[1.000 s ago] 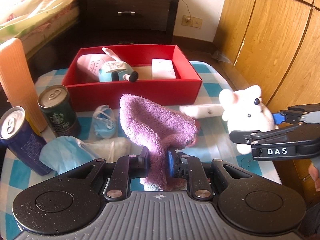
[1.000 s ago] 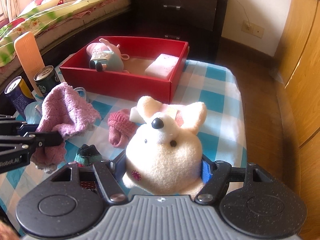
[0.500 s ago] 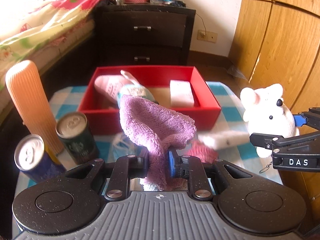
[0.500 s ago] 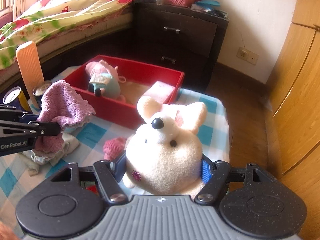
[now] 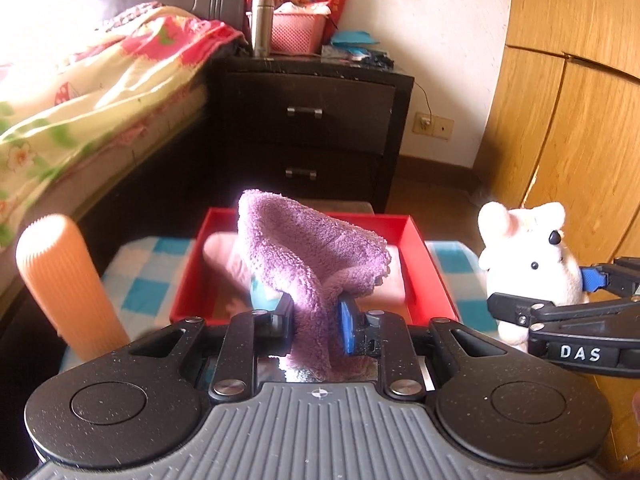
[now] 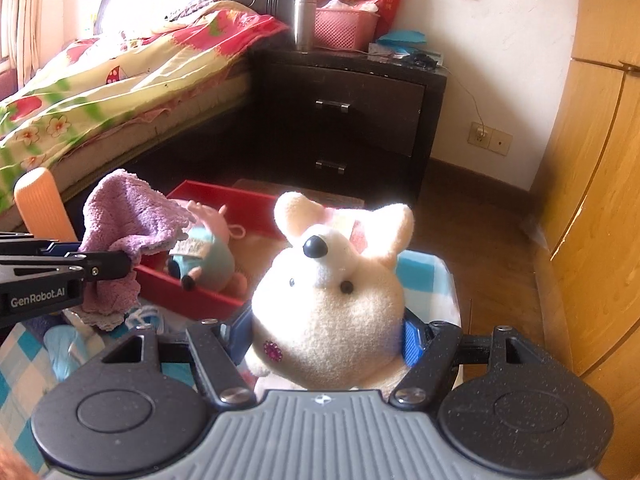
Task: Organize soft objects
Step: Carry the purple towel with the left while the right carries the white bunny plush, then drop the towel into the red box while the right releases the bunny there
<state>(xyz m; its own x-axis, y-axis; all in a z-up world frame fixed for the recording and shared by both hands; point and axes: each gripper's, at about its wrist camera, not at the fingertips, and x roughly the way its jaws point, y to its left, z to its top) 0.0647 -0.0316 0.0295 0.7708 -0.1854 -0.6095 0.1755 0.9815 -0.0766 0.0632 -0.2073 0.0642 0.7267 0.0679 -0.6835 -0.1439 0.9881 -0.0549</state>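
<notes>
Above the checked desk (image 5: 140, 276), the left gripper (image 5: 316, 318), its jaws just easing apart, pinches a limp purple towel (image 5: 308, 248) over the red box (image 5: 432, 276), while the right gripper (image 6: 328, 336) squeezes a light, squashy white plush (image 6: 332, 292) by its body near the desk's right edge.

A blue-checked table (image 5: 136, 280) carries a red box (image 5: 430, 264) and a ribbed orange cylinder (image 5: 66, 288).
</notes>
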